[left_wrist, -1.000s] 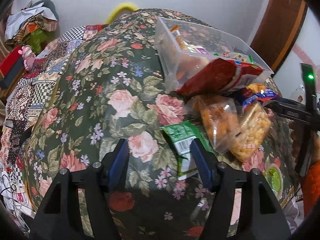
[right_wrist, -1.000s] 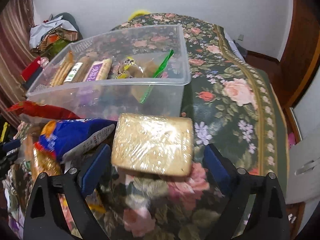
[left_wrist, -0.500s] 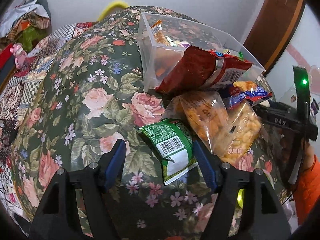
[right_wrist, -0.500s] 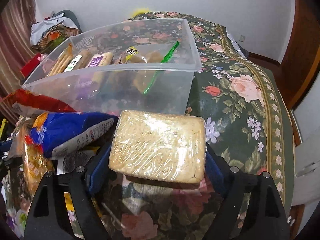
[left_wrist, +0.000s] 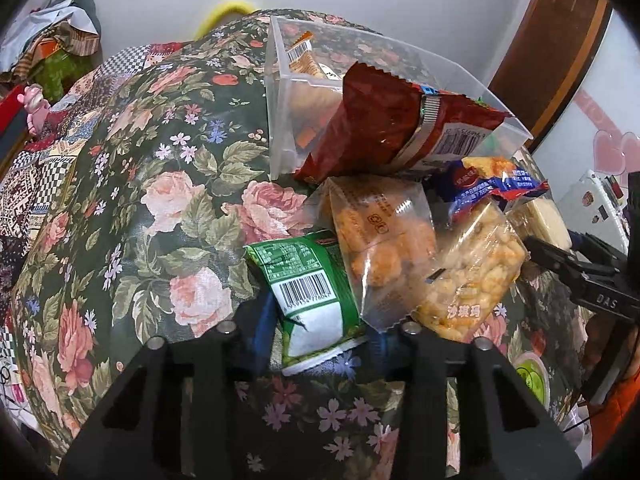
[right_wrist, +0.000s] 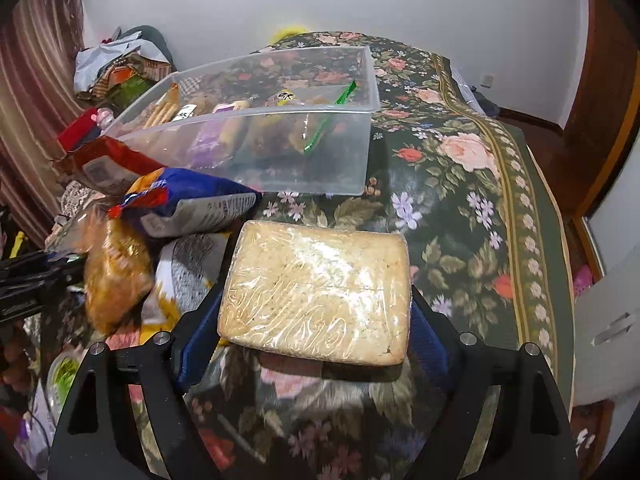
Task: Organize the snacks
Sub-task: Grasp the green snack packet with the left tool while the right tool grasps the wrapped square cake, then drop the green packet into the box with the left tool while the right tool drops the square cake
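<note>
My left gripper (left_wrist: 320,336) is shut on the green snack packet (left_wrist: 308,292), which lies on the floral tablecloth beside two clear bags of orange puffs (left_wrist: 384,240). My right gripper (right_wrist: 316,316) is shut on the plastic-wrapped noodle block (right_wrist: 320,288), its blue pads pressed to both sides just above the cloth. The clear plastic bin (right_wrist: 304,152), also in the left wrist view (left_wrist: 280,120), holds several snacks. A red bag (left_wrist: 384,132) leans on its corner. A blue bag (right_wrist: 192,204) lies in front of it.
The floral tablecloth (right_wrist: 460,208) stretches to the right of the bin and on its left side (left_wrist: 160,200). A small green-lidded cup (left_wrist: 530,376) sits near the right gripper (left_wrist: 580,276). Piled clothes (right_wrist: 120,68) and a wooden door (left_wrist: 560,40) stand at the room's edges.
My left gripper moved forward over the green packet and closed on it. My right gripper moved forward around the noodle block and closed on its sides.
</note>
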Demonstrator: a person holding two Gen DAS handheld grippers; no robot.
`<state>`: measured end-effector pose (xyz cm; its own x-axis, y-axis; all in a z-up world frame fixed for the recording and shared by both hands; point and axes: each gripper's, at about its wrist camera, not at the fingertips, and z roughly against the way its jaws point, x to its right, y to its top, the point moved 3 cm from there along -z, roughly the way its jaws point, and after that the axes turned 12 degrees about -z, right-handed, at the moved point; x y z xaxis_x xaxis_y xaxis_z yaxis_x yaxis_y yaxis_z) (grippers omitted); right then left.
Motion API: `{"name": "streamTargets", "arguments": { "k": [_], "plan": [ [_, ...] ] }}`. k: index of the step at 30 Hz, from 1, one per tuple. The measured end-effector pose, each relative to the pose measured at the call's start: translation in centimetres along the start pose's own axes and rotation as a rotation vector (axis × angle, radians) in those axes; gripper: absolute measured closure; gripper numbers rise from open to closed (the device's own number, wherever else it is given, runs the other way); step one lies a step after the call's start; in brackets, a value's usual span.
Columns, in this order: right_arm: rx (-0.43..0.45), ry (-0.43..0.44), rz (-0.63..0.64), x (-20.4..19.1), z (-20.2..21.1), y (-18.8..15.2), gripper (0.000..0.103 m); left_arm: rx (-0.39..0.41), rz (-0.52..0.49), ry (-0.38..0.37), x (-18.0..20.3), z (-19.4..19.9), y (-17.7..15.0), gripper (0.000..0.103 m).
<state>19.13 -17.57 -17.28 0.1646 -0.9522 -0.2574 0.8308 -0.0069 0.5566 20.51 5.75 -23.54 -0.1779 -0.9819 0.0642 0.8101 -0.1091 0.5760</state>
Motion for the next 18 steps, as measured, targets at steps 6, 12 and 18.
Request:
{"name": "streamTargets", "arguments": {
  "k": [6,12,18],
  "plan": [
    [0.014,0.010,-0.020,0.3,0.9,0.2,0.021,-0.001,0.002,0.022,-0.3,1.0,-0.3,0.070],
    [0.054,0.024,-0.028,0.2,2.1,1.3,0.021,0.029,-0.003,0.070,-0.9,3.5,-0.2,0.070],
    [0.108,0.038,-0.015,-0.4,3.6,2.6,0.021,0.104,-0.008,0.112,-1.8,6.8,1.4,0.070]
  ]
}}
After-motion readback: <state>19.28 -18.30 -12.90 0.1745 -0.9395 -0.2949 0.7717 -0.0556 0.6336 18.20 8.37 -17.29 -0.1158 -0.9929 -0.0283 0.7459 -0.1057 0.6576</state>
